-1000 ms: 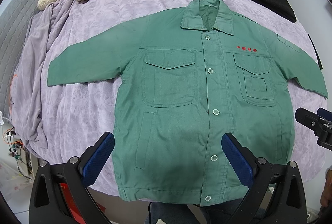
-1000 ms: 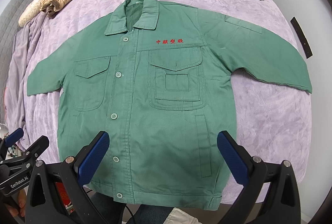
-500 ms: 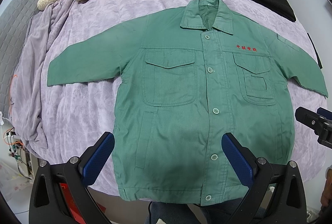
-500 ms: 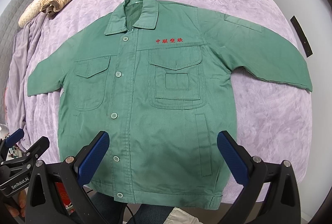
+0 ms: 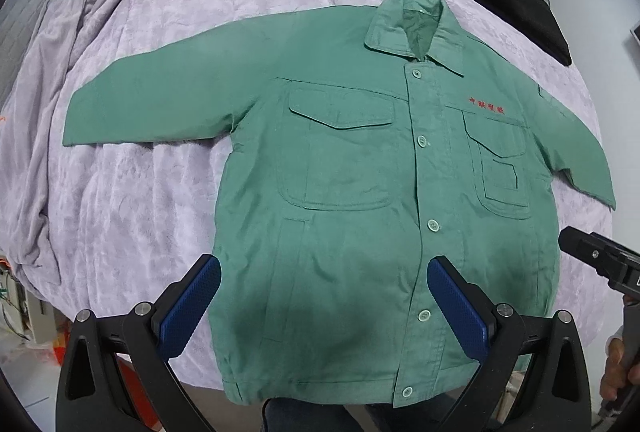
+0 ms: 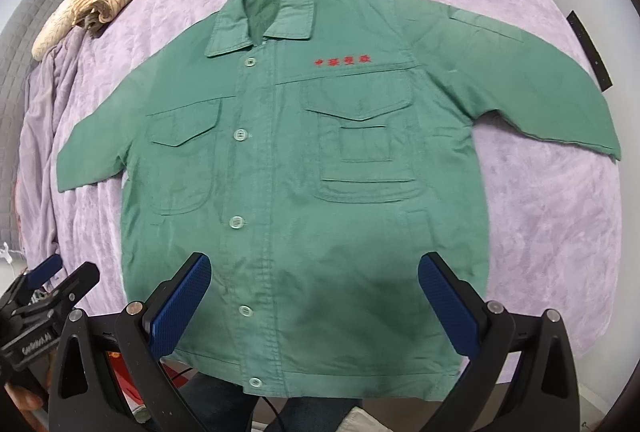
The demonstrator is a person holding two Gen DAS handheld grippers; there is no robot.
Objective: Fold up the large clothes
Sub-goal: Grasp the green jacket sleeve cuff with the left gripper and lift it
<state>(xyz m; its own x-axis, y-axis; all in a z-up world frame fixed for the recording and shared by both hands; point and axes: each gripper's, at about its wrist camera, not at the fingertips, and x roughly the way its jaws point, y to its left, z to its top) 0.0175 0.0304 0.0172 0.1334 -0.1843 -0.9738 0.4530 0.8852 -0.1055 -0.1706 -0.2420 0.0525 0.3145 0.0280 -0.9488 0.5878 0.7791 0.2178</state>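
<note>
Green jacket (image 5: 360, 216) spread flat, frame centre, on purple blanket (image 5: 132, 200). Left gripper (image 5: 320, 308) and right gripper (image 6: 314, 306) released, bottom, grasping nothing.

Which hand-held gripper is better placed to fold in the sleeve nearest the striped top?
Left. The left hand-held gripper hangs open over the hem on that sleeve's side; the right hand-held gripper is farther across.

Matt green cloth jacket (image 5: 352, 216) lies on a plush, crushed-velvet-like lilac blanket (image 5: 132, 216).
</note>
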